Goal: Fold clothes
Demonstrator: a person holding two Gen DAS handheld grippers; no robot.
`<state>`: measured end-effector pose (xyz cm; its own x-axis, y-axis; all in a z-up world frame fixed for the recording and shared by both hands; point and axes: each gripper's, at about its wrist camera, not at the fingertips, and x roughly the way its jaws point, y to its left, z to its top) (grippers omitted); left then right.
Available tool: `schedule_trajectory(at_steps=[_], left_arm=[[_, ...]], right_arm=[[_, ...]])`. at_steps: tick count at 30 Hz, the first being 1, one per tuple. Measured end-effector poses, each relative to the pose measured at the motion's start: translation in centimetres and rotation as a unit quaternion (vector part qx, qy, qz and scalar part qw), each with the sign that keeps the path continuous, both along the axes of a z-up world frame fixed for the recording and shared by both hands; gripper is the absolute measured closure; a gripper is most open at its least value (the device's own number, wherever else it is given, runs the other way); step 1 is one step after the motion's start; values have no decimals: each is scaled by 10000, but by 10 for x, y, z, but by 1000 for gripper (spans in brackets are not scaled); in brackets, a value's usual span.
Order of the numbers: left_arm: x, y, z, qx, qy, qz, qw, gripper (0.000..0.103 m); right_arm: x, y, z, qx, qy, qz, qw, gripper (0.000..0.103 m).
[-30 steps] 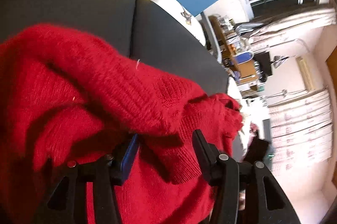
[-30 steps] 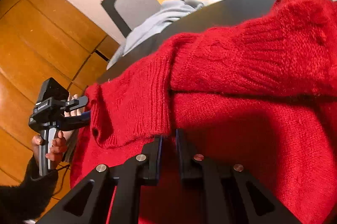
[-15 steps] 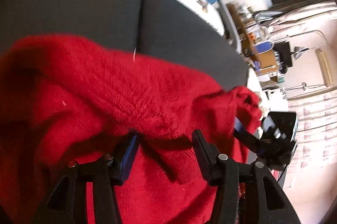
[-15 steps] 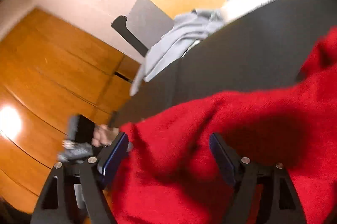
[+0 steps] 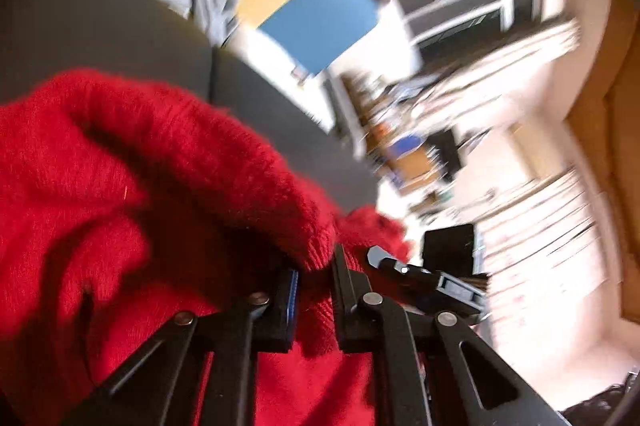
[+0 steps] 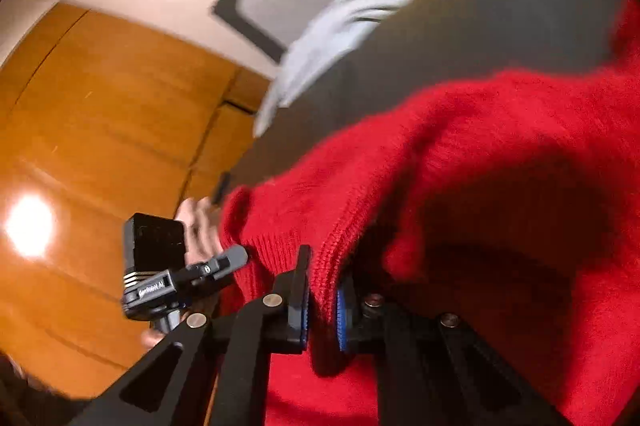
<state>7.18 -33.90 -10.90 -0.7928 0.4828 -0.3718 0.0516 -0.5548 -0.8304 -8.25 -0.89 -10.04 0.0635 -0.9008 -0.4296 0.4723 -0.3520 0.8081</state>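
Red knit sweater (image 5: 132, 194), fuzzy wool, bunched in thick folds over a dark grey worktop (image 5: 100, 26). It fills the near and left part of the left wrist view and the near and right part of the right wrist view.

Left gripper (image 5: 314, 290): clenched on a ribbed edge of the sweater, fabric pinched between the two black fingers, a blue pad showing on the left one. A fold of knit hangs over the fingertips.

Right gripper (image 6: 322, 300): also clamped on a ribbed hem, the red rib squeezed between both blue pads and running down past them. Large shadowed hollow in the fabric just right of the grip.

The two grippers sit near each other; each shows in the other's view as a black device with a boxy camera block. A hand (image 6: 198, 230) is partly visible behind the left one in the right wrist view.

Far side of the worktop: a pale grey garment (image 6: 344, 22) lying in a loose heap at the edge.

Beyond: yellow and blue panels (image 5: 316, 14), a dark window (image 5: 472, 2), cluttered shelves too blurred to read. Orange-brown wooden panelling (image 6: 112, 114) on the left in the right wrist view, with a bright glare spot.
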Motion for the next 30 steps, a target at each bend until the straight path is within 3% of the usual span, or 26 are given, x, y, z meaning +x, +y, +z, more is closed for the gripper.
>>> schedule_trajectory(at_steps=[5, 7, 10, 11, 13, 14, 15, 16, 20, 23, 25, 27, 30], left_arm=[[-35, -39, 21, 15, 498, 454, 9977, 92], [-67, -58, 28, -102, 500, 712, 9962, 92], [-71, -68, 23, -168, 270, 927, 9952, 87], [-70, -71, 21, -185, 183, 990, 9947, 78], [-68, -76, 17, -219, 11, 1116, 9935, 77], [-67, -79, 15, -236, -75, 1178, 9927, 76], [-66, -81, 13, -253, -162, 1241, 9918, 74], [-65, -84, 11, -269, -248, 1303, 9908, 73], [-60, -95, 3, -336, -592, 1551, 9855, 71], [-38, -68, -2, -1059, -973, 1541, 9775, 71], [-18, -55, -11, -1466, -1290, 1578, 9680, 71], [-13, -50, -27, -1619, -1564, 1556, 9618, 71], [-17, -55, -37, -1959, -1436, 1532, 9579, 70]], right_arm=[[-33, -29, 42, -490, 288, -103, 9983, 93], [-61, -49, 55, -502, 437, -221, 9975, 93], [-118, -78, 70, -471, 571, -576, 9956, 93], [-137, -88, 69, -478, 454, -662, 9956, 89], [-169, -107, 63, -284, 252, -909, 9951, 77], [-182, -115, 60, -35, 216, -1099, 9937, 53], [-187, -117, 55, 59, 170, -1117, 9936, 42], [-191, -118, 50, 127, 122, -1106, 9937, 42], [-160, -103, 42, 90, 348, -809, 9961, 38], [-120, -97, 37, 182, 571, -403, 9974, 31], [-93, -106, 30, 416, 843, -125, 9955, 27], [-74, -115, 16, 745, 1092, 113, 9912, 24], [-66, -127, -10, 1424, 1431, 132, 9793, 24]])
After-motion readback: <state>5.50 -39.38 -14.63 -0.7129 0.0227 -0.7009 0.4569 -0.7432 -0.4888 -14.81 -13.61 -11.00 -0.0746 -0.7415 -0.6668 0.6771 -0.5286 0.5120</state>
